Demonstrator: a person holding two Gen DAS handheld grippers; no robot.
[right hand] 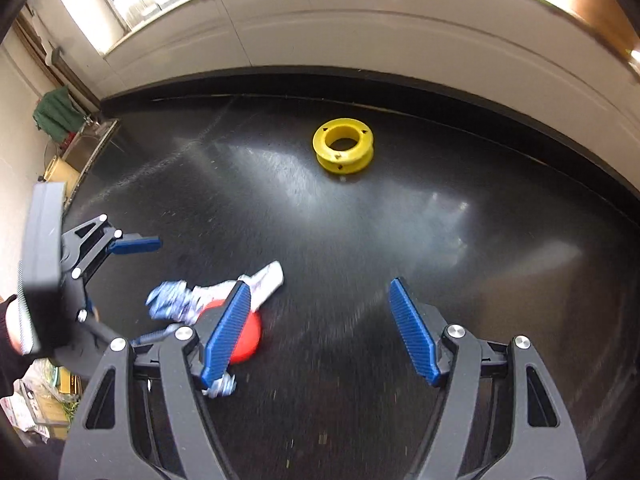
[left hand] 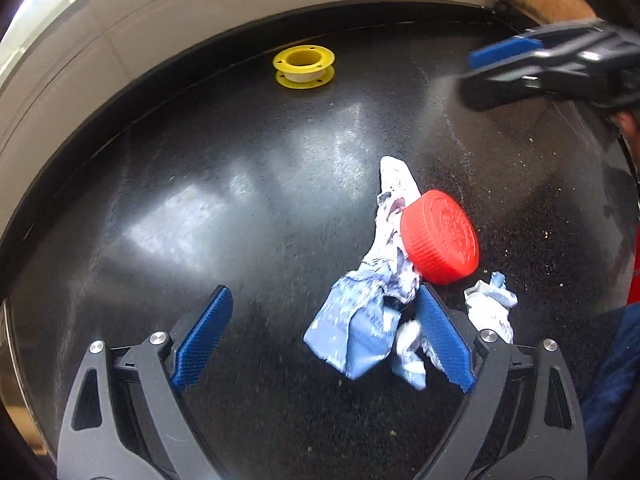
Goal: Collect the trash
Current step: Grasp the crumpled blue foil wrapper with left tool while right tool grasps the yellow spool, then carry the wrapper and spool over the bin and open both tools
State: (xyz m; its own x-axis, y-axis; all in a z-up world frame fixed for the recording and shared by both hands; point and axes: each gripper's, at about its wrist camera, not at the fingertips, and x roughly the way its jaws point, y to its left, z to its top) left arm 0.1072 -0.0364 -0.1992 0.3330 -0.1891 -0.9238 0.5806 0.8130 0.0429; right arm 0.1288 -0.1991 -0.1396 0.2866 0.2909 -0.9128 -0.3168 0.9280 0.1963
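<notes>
A crumpled blue-and-white wrapper (left hand: 372, 312) lies on the black counter (left hand: 240, 200), with a red bottle cap (left hand: 440, 236) leaning on it and a smaller wrapper scrap (left hand: 492, 304) to the right. My left gripper (left hand: 324, 312) is open and empty just above them; its right finger touches the wrapper. A yellow spool (left hand: 303, 67) stands near the back wall. In the right wrist view my right gripper (right hand: 320, 296) is open and empty; its left finger partly hides the cap (right hand: 248, 340) and wrapper (right hand: 180, 300). The spool (right hand: 344, 150) lies ahead. The right gripper (left hand: 520, 60) also shows at upper right in the left view.
A pale tiled wall (right hand: 360, 32) runs behind the counter's raised back edge. A steel sink (right hand: 86, 148) with a green cloth (right hand: 52, 114) above it sits at the far left end. Crumbs dot the counter at the right (left hand: 532, 168).
</notes>
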